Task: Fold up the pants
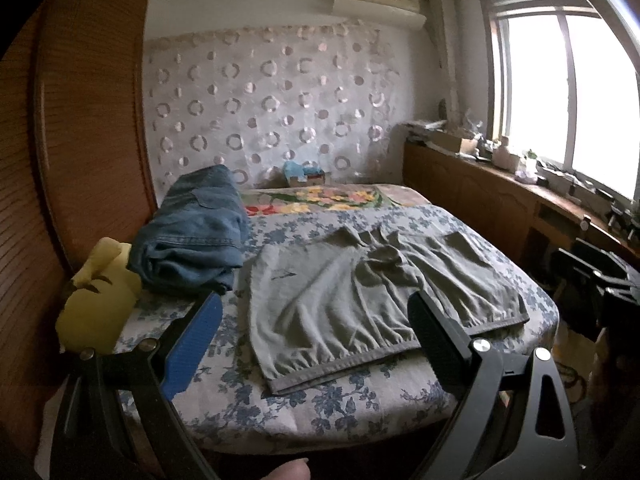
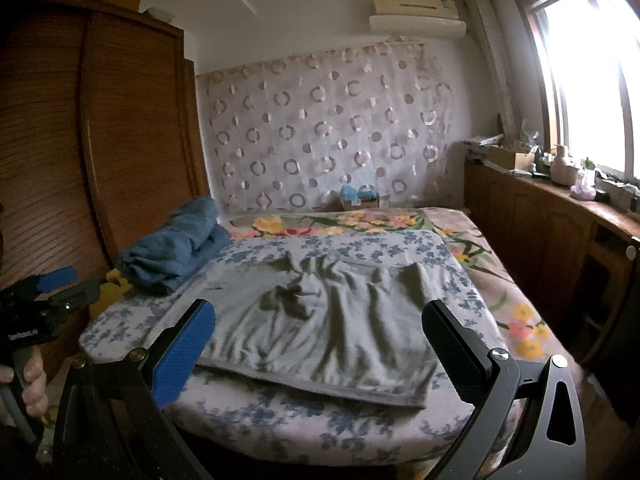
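1. The grey-green pants point(image 1: 360, 292) lie spread and wrinkled on the bed point(image 1: 320, 412), on a blue-flowered cover, with the waistband along the near edge and the legs already doubled over toward the far side.
2. The left gripper point(image 1: 316, 344) hangs above the near edge of the bed with its jaws wide apart and nothing between them; its blue finger pad point(image 1: 192, 352) sits over the cover just left of the pants, and its black finger pad point(image 1: 436, 344) overlaps the near right part of the waistband in the left wrist view.
3. Whether either left finger touches cloth cannot be told from this view.
4. The right gripper point(image 2: 320, 352) also stands with its jaws spread and empty, in front of the pants' near hem; the pants point(image 2: 320, 320) fill the gap between its blue and black fingers in the right wrist view.
5. In the right wrist view the left gripper shows at the far left edge, held by a hand point(image 2: 28, 380), well apart from the pants.
6. A folded pile of blue jeans point(image 1: 192, 236) rests on the far left of the bed, just beside the pants' left edge but not on them.
7. A yellow soft toy point(image 1: 100, 296) sits at the bed's left corner, touching the jeans and near the left gripper's blue finger.
8. A wooden wardrobe point(image 1: 80, 120) stands left of the bed, and a window point(image 1: 560, 88) lights the right side.
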Demonstrator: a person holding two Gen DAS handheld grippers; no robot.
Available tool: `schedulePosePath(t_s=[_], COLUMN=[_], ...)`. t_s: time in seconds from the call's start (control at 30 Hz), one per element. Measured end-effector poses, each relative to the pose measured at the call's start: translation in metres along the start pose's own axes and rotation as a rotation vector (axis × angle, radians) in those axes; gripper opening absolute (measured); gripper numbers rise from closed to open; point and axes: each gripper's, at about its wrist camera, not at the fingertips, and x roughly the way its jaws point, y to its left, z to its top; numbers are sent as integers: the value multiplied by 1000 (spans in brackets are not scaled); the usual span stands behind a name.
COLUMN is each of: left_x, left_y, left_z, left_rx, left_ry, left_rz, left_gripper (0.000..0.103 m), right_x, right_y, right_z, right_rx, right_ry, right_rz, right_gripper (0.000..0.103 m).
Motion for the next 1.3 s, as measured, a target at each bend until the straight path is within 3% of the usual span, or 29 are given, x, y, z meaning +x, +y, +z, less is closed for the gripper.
schedulePosePath(t_s=[0.53, 0.77, 0.9, 1.03, 1.3], left_x=[60, 77, 85, 93, 106], left_y=[-7, -9, -11, -15, -19], left_z=[-5, 0, 2, 4, 5], left_rx=[44, 36, 40, 53, 56], left_ry=[47, 54, 63, 72, 92], left_rz=[-81, -126, -143, -146, -166], left_gripper=[95, 95, 95, 95, 95], right_x=[28, 46, 56, 73, 132], right_y=[-21, -34, -45, -63, -109], right_z=[9, 15, 16, 22, 35], right_rx=[-35, -30, -43, -34, 17], right_ry=[16, 61, 89, 141, 275], right_rz=[-33, 20, 19, 20, -28], right_gripper=[103, 97, 89, 70, 45])
